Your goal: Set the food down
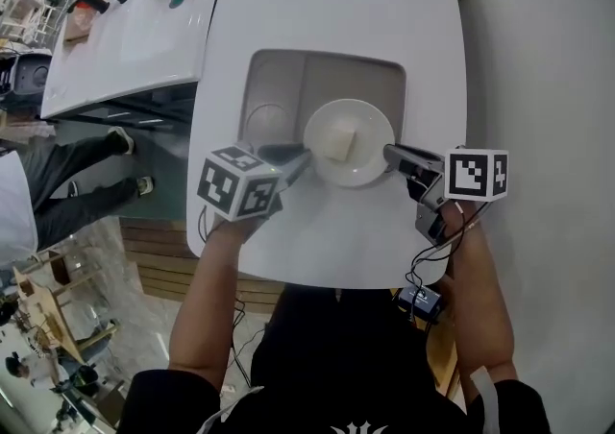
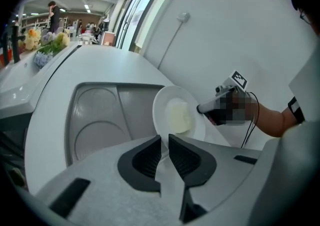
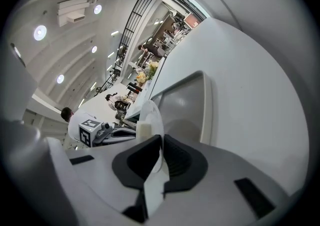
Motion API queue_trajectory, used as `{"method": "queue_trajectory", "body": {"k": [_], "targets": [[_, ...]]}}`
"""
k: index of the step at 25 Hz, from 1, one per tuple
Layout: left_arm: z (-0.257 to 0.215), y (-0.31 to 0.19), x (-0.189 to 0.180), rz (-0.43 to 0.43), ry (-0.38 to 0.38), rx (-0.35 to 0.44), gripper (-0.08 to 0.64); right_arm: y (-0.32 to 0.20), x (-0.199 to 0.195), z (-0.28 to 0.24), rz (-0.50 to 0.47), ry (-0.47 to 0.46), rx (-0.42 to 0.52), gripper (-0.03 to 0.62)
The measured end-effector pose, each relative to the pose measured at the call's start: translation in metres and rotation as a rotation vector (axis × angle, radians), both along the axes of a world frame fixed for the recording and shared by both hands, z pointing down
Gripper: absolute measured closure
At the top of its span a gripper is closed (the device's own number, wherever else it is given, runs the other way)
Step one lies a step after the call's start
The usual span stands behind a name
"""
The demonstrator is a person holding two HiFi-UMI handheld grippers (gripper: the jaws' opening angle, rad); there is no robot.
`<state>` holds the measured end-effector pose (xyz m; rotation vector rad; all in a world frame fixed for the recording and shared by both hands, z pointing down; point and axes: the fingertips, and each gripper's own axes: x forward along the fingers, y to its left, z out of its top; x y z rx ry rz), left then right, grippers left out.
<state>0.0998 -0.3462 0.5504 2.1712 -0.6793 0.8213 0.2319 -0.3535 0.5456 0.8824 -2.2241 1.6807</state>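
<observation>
A white plate [image 1: 365,161] carrying a pale block of food [image 1: 338,142] hangs over the near edge of a grey compartment tray [image 1: 288,82] on the white table [image 1: 336,0]. My left gripper [image 1: 300,159] is shut on the plate's left rim, and my right gripper [image 1: 390,156] is shut on its right rim. In the left gripper view the plate [image 2: 162,107] tilts up between the pads, with the food [image 2: 180,117] on it and the tray [image 2: 100,115] behind. The right gripper view has the plate [image 3: 153,115] edge-on in the jaws, food [image 3: 144,129] beside it.
A second white counter [image 1: 144,29] with flowers and bottles stands at the upper left. A person's legs [image 1: 86,187] are on the floor to the left. The table's near edge [image 1: 317,278] is just ahead of my body. A wall [image 1: 548,58] runs along the right.
</observation>
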Motion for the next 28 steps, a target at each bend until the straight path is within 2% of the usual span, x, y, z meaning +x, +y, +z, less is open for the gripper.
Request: {"method": "queue_trajectory", "body": {"k": [8,16,23,28], "targets": [[0.011,-0.051,0.006,0.049,-0.084,0.035,0.514,-0.049,0.005,0.015,0.019,0.042,0.007,0.572],[0.026,-0.056,0.007,0.106,-0.197,0.049,0.514,-0.054,0.005,0.035,-0.03,0.193,0.027,0.569],[0.035,-0.053,0.004,0.144,-0.298,0.082,0.514,-0.058,-0.002,0.038,-0.112,0.381,0.144,0.541],[0.041,-0.056,0.002,0.198,-0.418,0.17,0.514,-0.062,-0.006,0.04,-0.168,0.499,0.248,0.52]]}}
